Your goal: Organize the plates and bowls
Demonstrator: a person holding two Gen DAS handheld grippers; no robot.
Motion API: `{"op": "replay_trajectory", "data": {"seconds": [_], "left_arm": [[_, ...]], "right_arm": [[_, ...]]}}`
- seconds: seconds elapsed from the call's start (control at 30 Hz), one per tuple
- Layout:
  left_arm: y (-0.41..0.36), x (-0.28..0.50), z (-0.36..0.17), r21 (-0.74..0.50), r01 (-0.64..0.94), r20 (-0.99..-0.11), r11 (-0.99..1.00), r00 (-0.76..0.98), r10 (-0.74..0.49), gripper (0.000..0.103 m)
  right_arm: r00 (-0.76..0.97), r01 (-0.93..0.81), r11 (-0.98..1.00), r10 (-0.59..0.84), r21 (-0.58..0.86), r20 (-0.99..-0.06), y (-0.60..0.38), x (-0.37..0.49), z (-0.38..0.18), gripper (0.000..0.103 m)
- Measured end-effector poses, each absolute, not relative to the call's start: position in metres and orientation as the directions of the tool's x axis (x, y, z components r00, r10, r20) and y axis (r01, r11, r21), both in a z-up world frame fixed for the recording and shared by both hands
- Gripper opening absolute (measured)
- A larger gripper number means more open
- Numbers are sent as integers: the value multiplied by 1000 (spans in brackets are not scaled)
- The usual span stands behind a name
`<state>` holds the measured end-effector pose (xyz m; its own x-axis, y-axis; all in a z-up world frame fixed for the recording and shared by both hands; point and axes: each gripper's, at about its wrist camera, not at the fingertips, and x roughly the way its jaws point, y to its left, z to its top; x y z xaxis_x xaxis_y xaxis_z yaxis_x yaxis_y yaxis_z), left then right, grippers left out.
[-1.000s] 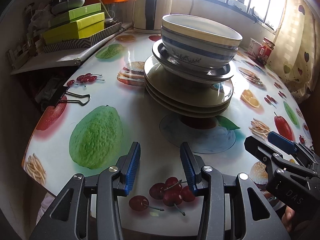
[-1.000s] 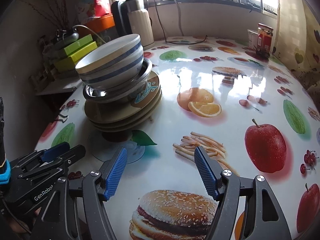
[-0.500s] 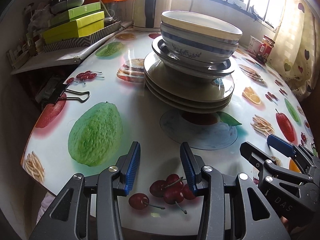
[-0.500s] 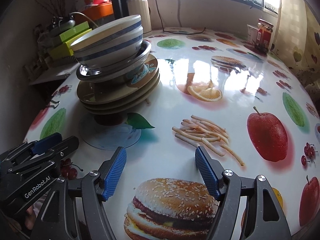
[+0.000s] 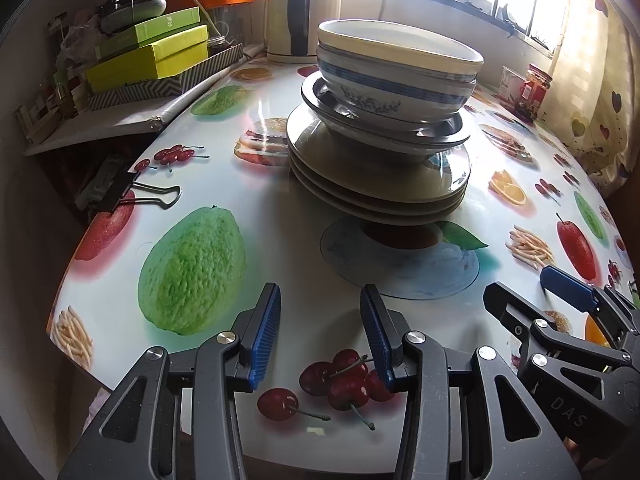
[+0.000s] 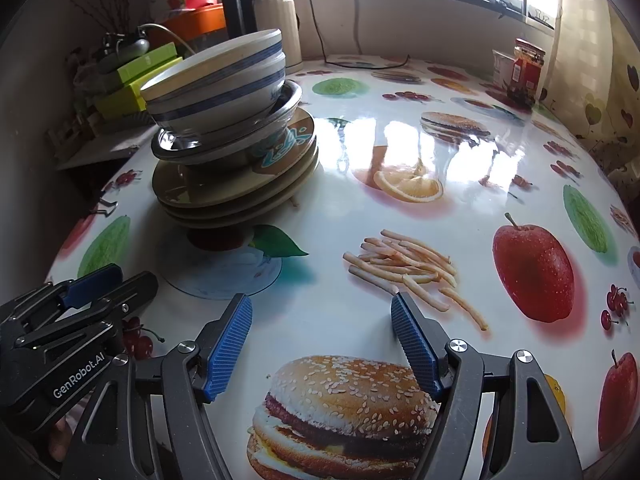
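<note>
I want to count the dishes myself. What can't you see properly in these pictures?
- Top bowl: its inside is hidden by its own rim, both views.
- Plates: middles covered by the metal dish, so any food is unknowable.
- Jar label: too small to read.
- Bottom plate's base: in shadow.

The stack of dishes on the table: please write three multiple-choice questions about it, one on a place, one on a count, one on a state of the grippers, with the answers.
1. Where do the bowls sit?
A. in the metal dish on top of the plates
B. beside the plates
C. under the plates

2. How many bowls are nested at the top?
A. one
B. two
C. four

3. What is between the fingers of the left gripper?
A. a bowl
B. a plate
C. nothing

Answers: 1 A, the metal dish carries them above the plates. 2 B, two rims show, one inside the other. 3 C, only the printed tablecloth shows through the gap.
</note>
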<state>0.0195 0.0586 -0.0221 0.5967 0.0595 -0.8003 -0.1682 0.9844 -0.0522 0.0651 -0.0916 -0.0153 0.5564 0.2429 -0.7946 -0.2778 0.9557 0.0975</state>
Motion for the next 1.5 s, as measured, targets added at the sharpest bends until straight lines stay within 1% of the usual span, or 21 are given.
{"op": "replay_trajectory", "data": {"seconds": [1.5], "left_arm": [[59,20,-23,-45,-168,-800,985,597,65,43]], "right_arm": [[560,-273,958,234,90,-795,-94,65,-15,74]]}}
